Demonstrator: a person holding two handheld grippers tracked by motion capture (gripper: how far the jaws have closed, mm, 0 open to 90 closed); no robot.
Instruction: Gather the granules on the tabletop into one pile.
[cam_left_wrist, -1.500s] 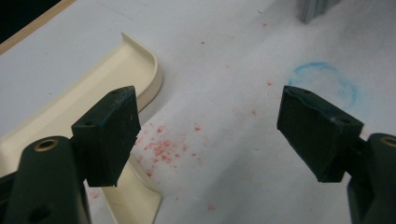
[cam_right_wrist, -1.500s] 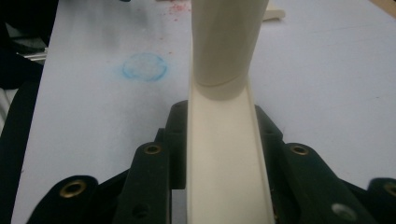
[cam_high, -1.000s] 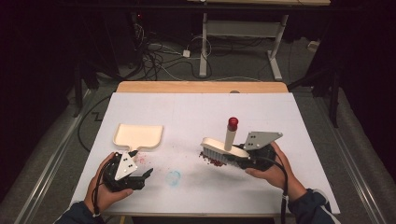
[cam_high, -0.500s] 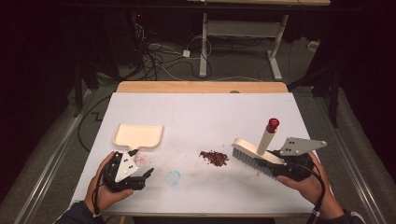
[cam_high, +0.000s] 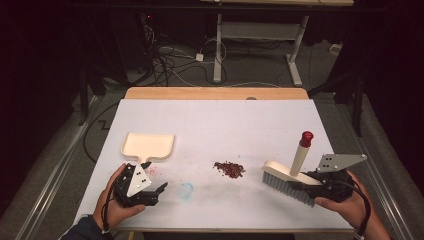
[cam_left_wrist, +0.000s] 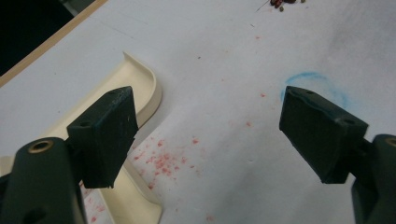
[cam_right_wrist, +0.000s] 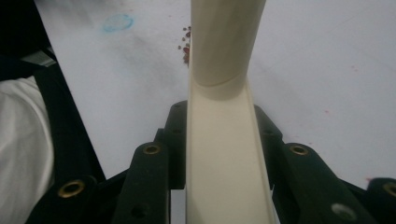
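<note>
Right gripper (cam_high: 306, 184) clamped on cream brush (cam_high: 287, 177) right of red crumbs (cam_high: 229, 169), left gripper (cam_high: 159, 191) jaws apart beside dustpan (cam_high: 148, 146), white table (cam_high: 240, 125)

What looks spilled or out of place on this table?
A small heap of dark red grains lies loose mid-table, between the dustpan and the brush held in the right tongs. Faint red specks and a blue smudge stain the white surface.

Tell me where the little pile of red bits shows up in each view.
High view: pile of red bits at table centre, between dustpan and brush.
Left gripper view: top edge, right of middle.
Right gripper view: upper middle, beside the brush handle.
Shared landmark: blue ring mark.
</note>
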